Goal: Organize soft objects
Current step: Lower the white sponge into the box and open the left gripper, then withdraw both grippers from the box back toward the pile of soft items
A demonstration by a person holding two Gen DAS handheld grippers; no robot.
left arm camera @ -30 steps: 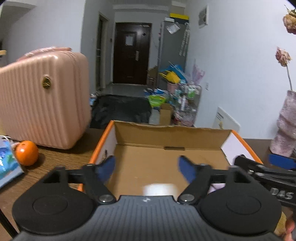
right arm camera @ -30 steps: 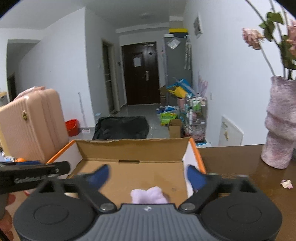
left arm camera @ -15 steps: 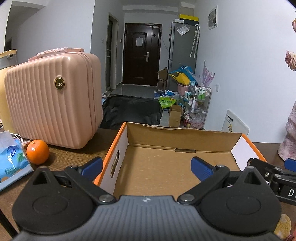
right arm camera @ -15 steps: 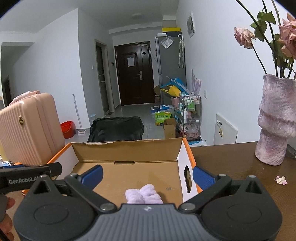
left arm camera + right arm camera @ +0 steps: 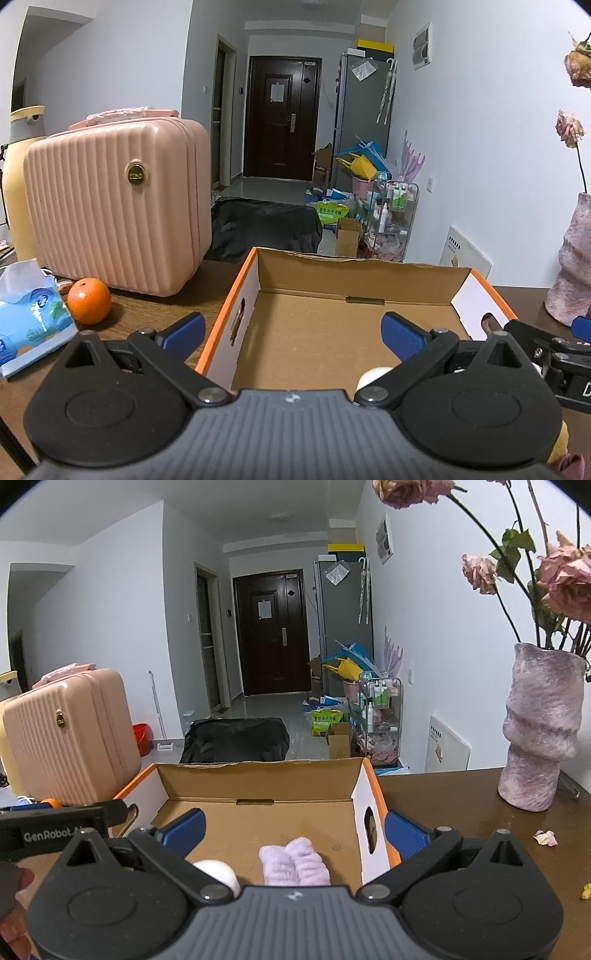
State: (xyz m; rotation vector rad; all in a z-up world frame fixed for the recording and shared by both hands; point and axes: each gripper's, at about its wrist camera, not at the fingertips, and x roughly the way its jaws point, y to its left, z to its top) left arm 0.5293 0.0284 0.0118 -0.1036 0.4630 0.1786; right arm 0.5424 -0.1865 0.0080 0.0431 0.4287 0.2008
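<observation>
An open cardboard box (image 5: 362,280) with orange edges sits on the brown table. My left gripper (image 5: 293,334) hovers over its near left side, open wide and holding nothing; its left pad is outside the left wall. A white ball (image 5: 373,374) peeks out just under its right finger. In the right wrist view the box (image 5: 258,779) holds a folded lilac fluffy cloth (image 5: 293,864) and the white ball (image 5: 218,875) on its floor. My right gripper (image 5: 295,830) is open above them, straddling the box's right wall. The left gripper's body (image 5: 55,830) shows at the left.
A pink ribbed suitcase (image 5: 114,218) stands left of the box, with an orange (image 5: 88,301) and a blue tissue pack (image 5: 29,317) in front of it. A purple vase (image 5: 539,731) of dried roses stands at the right, with petals (image 5: 545,837) on the table.
The left jaws have spread wider and a white ball now lies in the box. The right gripper drew back and up a little, so more of the lilac cloth shows.
</observation>
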